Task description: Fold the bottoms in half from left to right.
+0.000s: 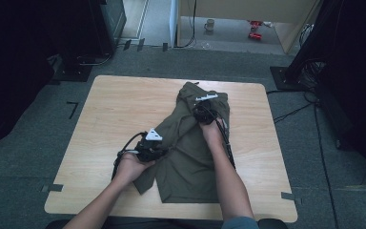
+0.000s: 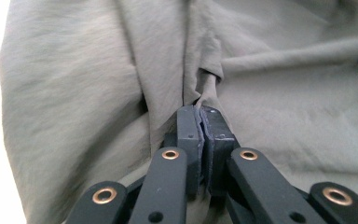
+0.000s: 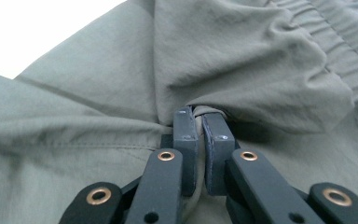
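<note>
An olive-green pair of shorts [image 1: 190, 157] lies half folded on the wooden table [image 1: 109, 109]. My left gripper [image 1: 158, 149] sits at the garment's left edge, jaws shut on a pinch of the fabric [image 2: 208, 84]. In the left gripper view the gripper [image 2: 200, 109] has cloth bunched at its tips. My right gripper [image 1: 201, 113] is farther back, near the elastic waistband [image 3: 335, 32]. Its jaws [image 3: 199, 114] are shut on a fold of the same shorts.
The table's bare wood spreads to the left and right of the garment. Beyond the far edge is grey floor with cables [image 1: 290, 112], dark equipment stands [image 1: 310, 62] and a mug [image 1: 209, 25] far off.
</note>
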Demonstrator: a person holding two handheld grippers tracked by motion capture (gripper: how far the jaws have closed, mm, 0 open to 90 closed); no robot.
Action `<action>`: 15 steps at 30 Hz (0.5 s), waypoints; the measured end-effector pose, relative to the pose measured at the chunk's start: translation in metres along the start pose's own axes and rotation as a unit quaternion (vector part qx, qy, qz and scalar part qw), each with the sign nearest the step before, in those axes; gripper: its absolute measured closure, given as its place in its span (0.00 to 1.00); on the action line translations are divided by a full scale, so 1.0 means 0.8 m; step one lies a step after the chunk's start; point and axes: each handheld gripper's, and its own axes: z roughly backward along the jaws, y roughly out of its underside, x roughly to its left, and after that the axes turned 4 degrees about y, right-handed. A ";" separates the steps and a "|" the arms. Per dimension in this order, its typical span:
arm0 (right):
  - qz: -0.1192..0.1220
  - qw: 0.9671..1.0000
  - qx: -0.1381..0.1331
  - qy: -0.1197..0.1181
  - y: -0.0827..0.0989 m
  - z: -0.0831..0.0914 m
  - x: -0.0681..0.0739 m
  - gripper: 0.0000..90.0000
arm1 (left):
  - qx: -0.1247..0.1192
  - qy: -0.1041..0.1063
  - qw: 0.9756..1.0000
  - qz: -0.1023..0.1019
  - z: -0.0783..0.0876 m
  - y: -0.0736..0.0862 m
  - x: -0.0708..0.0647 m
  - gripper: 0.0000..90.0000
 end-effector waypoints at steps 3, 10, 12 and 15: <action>-0.002 1.000 -0.003 -0.007 -0.006 -0.007 0.010 0.95 | 0.000 -0.012 1.000 0.006 0.008 0.002 0.020 0.98; -0.009 1.000 -0.020 -0.019 -0.014 -0.020 0.033 0.94 | 0.003 -0.044 0.999 0.016 0.027 0.005 0.065 0.97; -0.005 1.000 -0.017 -0.022 -0.017 -0.021 0.037 0.94 | 0.000 -0.055 0.998 0.020 0.030 0.006 0.077 0.97; 0.001 1.000 -0.014 -0.025 -0.021 -0.024 0.045 0.94 | -0.001 -0.069 0.997 0.027 0.036 0.007 0.094 0.97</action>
